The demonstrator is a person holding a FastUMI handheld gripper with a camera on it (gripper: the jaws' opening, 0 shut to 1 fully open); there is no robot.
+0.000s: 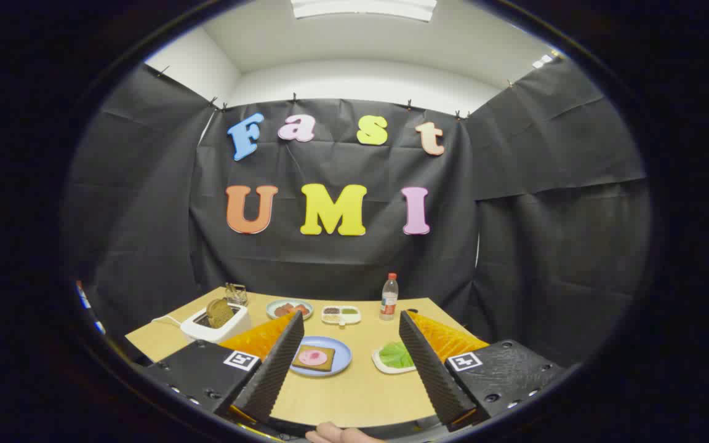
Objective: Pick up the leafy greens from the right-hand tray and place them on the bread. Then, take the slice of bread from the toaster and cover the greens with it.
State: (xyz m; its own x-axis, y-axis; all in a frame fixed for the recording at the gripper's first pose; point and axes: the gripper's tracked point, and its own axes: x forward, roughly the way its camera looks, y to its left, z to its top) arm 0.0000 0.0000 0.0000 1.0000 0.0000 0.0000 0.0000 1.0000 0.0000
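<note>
Under the white ceiling and black cloth walls sits my wooden table (354,394), with plenty of bare top between me and the dishes. Over by the far left edge, the toaster (214,323) has a bread slice (220,312) sticking up. My gripper (351,323) is spread wide, grabbing nothing. Between the fingers lies the blue plate (337,364) with bread (313,357) on it. The white tray (381,365) of leafy greens (396,354) sits just inside the right finger. Farther back: a bottle (389,297) and a sauce tray (341,315).
</note>
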